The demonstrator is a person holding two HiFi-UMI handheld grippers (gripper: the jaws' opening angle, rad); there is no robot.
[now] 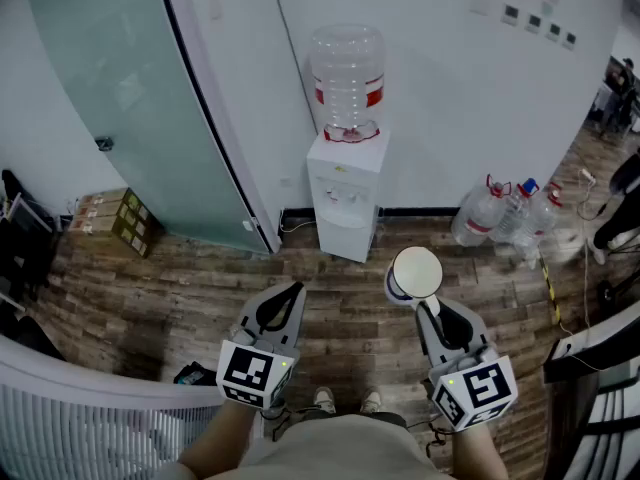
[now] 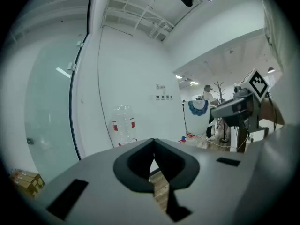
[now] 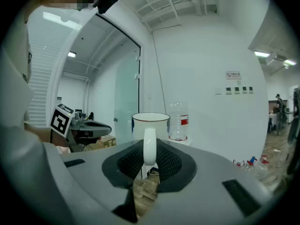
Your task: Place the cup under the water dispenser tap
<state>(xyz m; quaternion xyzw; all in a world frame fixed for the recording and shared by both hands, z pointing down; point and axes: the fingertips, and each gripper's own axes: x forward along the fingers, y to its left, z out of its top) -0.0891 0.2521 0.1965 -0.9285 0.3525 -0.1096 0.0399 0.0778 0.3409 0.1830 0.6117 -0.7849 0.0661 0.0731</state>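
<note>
Head view, read from the bottom edge outward: the person's forearms and shoes [image 1: 345,400] lie nearest, with one gripper in each hand above the wooden floor [image 1: 170,298]. Left gripper [image 1: 296,288] points forward with its two fingers closed tip to tip. The left gripper view shows this directly: the dark pads meet along a thin slit with nothing between them. Right gripper [image 1: 431,311] is clamped on the handle of the white cup [image 1: 417,272], which hangs upright in the air, mouth up, just ahead of the jaws. Only the head view looks down into the cup's open mouth. Only the right gripper view shows the handle standing vertically between the ribbed pads, with the cup's wall directly behind it. The left gripper view alone gives the cup from the side, at that picture's right, with a blue pattern on its wall. Farther off, well apart from the cup across the floor, the white water dispenser [image 1: 346,203] stands against the wall. Its taps [image 1: 345,196], legible only in the head view, face the person, and a clear bottle [image 1: 347,73] with a red label sits inverted on top. A frosted glass door [image 1: 120,98] stands left of the dispenser, with cardboard boxes [image 1: 112,218] on the floor farther left. A cluster of clear bottles [image 1: 505,213] lies to the dispenser's right. Both gripper views take in the ceiling beams and lights, which the head view does not reach.
</note>
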